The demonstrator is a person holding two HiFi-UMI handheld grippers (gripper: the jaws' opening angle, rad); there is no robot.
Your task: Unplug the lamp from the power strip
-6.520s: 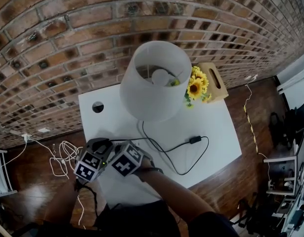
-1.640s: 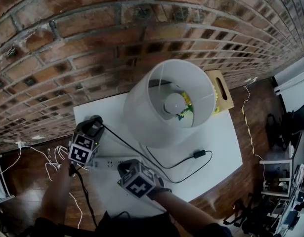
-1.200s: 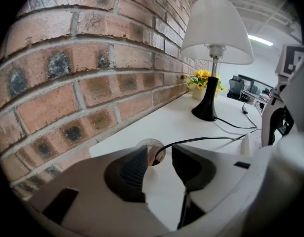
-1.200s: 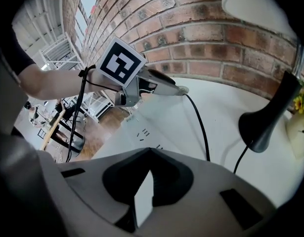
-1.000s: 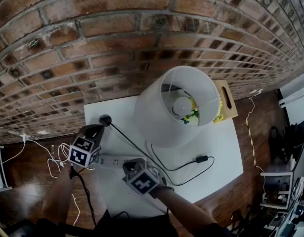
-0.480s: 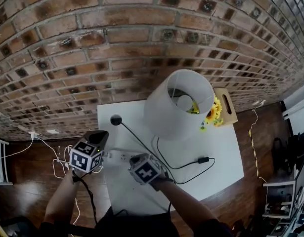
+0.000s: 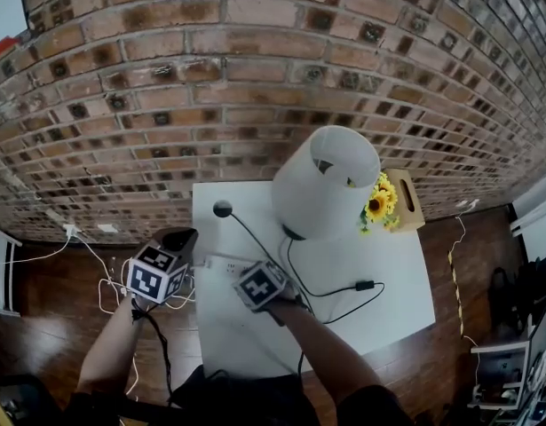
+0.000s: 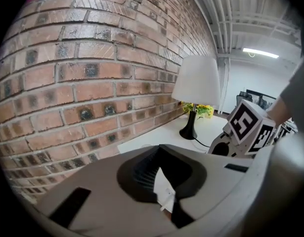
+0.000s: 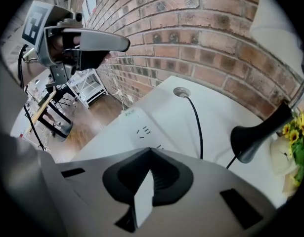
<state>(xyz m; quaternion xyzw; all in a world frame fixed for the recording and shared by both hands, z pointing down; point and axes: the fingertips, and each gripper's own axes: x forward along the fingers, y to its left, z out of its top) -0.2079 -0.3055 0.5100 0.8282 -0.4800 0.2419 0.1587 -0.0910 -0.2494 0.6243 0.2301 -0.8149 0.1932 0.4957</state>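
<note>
While right gripper (image 9: pixel 144 197) hangs point-down over power strip (image 7: pixel 216 264), jaws clenched together and empty, left gripper (image 8: pixel 164 201) sits off left edge of table (image 7: pixel 388 260), jaws likewise clamped on nothing. Power strip: near-left on table. Lamp (image 7: pixel 326 183): upright, far centre. Black cord (image 7: pixel 250 235) runs to round hole (image 7: pixel 223 209), far-left.

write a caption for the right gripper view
Right gripper, fingers shut, over the power strip; black cord runs to the cable hole, lamp base at right, left gripper aloft.
</note>
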